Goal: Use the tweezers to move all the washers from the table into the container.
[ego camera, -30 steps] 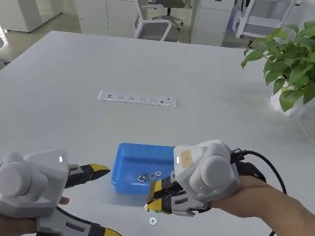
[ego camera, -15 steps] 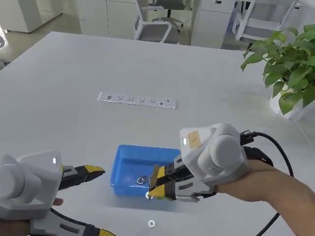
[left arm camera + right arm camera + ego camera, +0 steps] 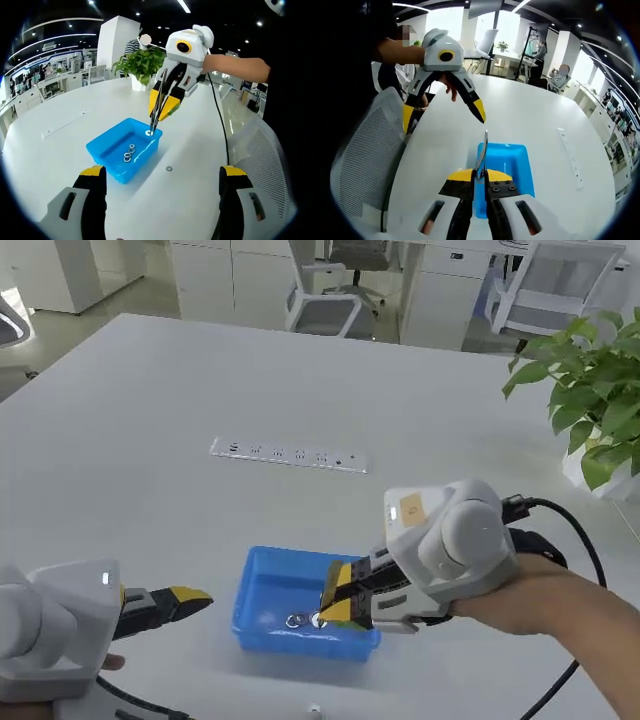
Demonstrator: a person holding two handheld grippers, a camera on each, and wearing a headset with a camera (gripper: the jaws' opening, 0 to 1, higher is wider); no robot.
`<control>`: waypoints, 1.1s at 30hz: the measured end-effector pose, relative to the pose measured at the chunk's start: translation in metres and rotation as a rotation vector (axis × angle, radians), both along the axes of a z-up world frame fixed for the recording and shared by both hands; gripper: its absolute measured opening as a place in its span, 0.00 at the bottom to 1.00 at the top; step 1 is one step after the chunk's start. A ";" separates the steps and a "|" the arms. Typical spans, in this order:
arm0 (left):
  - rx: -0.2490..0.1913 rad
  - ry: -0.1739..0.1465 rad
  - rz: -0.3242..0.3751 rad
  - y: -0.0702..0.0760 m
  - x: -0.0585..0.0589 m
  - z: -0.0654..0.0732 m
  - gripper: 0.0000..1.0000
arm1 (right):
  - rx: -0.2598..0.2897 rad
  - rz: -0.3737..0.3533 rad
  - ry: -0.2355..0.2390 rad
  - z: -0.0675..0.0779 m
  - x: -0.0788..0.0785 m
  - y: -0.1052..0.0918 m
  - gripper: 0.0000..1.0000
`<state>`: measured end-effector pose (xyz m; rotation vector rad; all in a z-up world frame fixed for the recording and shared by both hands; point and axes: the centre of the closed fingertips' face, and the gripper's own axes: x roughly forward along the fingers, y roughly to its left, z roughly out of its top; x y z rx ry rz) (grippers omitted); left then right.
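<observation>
Moving one washer [image 3: 149,133] off the near table and over the container [image 3: 262,570], now hovering above its near-right part. Clamping the tweezers [image 3: 156,107] in the right gripper [image 3: 340,605], tips pinching the washer. Holding the left gripper [image 3: 444,119] spread wide, empty, at left. Leaving one loose washer [image 3: 169,169] on the near table; release likely next.

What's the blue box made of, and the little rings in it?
Box: probably plastic, smooth and slightly glossy, evenly bright blue with soft reflections. Rings: likely metal, silvery grey and shiny, though too small to be sure.
</observation>
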<state>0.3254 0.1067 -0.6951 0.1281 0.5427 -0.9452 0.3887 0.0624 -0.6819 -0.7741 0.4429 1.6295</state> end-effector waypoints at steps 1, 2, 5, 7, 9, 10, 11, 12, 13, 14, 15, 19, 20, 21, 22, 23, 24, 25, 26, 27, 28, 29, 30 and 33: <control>-0.001 0.000 0.001 0.000 0.000 0.000 0.99 | -0.002 0.000 -0.003 -0.001 0.002 0.000 0.08; -0.001 0.001 0.002 0.000 0.000 0.001 0.99 | -0.002 -0.001 -0.004 -0.002 0.004 0.000 0.08; -0.003 0.001 0.004 0.000 -0.001 0.001 0.99 | -0.006 -0.001 -0.010 -0.004 0.008 0.000 0.08; -0.003 0.001 0.005 0.001 -0.001 0.001 0.98 | -0.009 -0.003 -0.011 -0.006 0.011 -0.001 0.08; -0.004 0.001 0.004 0.001 0.000 0.001 0.98 | -0.014 -0.005 -0.015 -0.010 0.015 -0.001 0.08; -0.004 0.002 0.004 0.002 0.000 0.001 0.98 | -0.018 -0.007 -0.021 -0.012 0.018 -0.001 0.08; -0.004 0.002 0.004 0.002 0.000 0.001 0.98 | -0.020 -0.008 -0.022 -0.013 0.020 -0.002 0.08; -0.005 0.002 0.005 0.002 0.000 0.002 0.98 | -0.022 -0.010 -0.017 -0.015 0.021 -0.002 0.08; -0.006 0.001 0.006 0.002 0.001 0.002 0.98 | -0.024 -0.011 -0.021 -0.017 0.023 -0.002 0.08; -0.007 0.001 0.007 0.003 0.001 0.002 0.98 | -0.026 -0.012 -0.020 -0.018 0.025 -0.002 0.08; -0.007 0.002 0.008 0.003 0.002 0.001 0.98 | -0.031 -0.012 -0.019 -0.021 0.026 -0.003 0.08; -0.008 0.000 0.010 0.003 0.003 0.003 0.98 | -0.044 -0.013 -0.020 -0.029 0.033 -0.002 0.08; -0.008 -0.001 0.011 0.002 0.003 0.003 0.98 | -0.046 -0.014 -0.016 -0.031 0.034 -0.002 0.08; -0.007 -0.001 0.012 0.002 0.003 0.003 0.98 | -0.049 -0.013 -0.015 -0.032 0.034 -0.002 0.08; -0.009 -0.003 0.014 0.002 0.004 0.004 0.98 | -0.051 -0.013 -0.017 -0.035 0.036 -0.002 0.08; -0.011 -0.003 0.016 0.003 0.005 0.004 0.97 | -0.052 -0.012 -0.015 -0.036 0.036 -0.002 0.08; -0.013 -0.004 0.017 0.003 0.005 0.005 0.97 | -0.056 -0.011 -0.015 -0.038 0.037 -0.002 0.08; -0.013 -0.005 0.018 0.004 0.006 0.005 0.97 | -0.059 -0.012 -0.015 -0.040 0.038 -0.002 0.08; -0.013 -0.004 0.019 0.004 0.006 0.005 0.97 | -0.061 -0.011 -0.014 -0.042 0.039 -0.001 0.08; -0.012 -0.001 0.019 0.004 0.007 0.004 0.97 | -0.064 -0.011 -0.012 -0.043 0.039 -0.001 0.08; -0.012 -0.002 0.018 0.005 0.007 0.004 0.97 | -0.068 -0.009 -0.011 -0.045 0.040 -0.001 0.08; -0.012 -0.003 0.018 0.005 0.007 0.004 0.97 | -0.073 -0.006 -0.013 -0.047 0.040 -0.002 0.08; -0.012 -0.002 0.018 0.005 0.008 0.004 0.96 | -0.076 -0.007 -0.013 -0.050 0.042 -0.002 0.08; -0.012 -0.003 0.017 0.003 0.010 0.004 0.96 | -0.081 -0.011 -0.010 -0.054 0.043 -0.002 0.08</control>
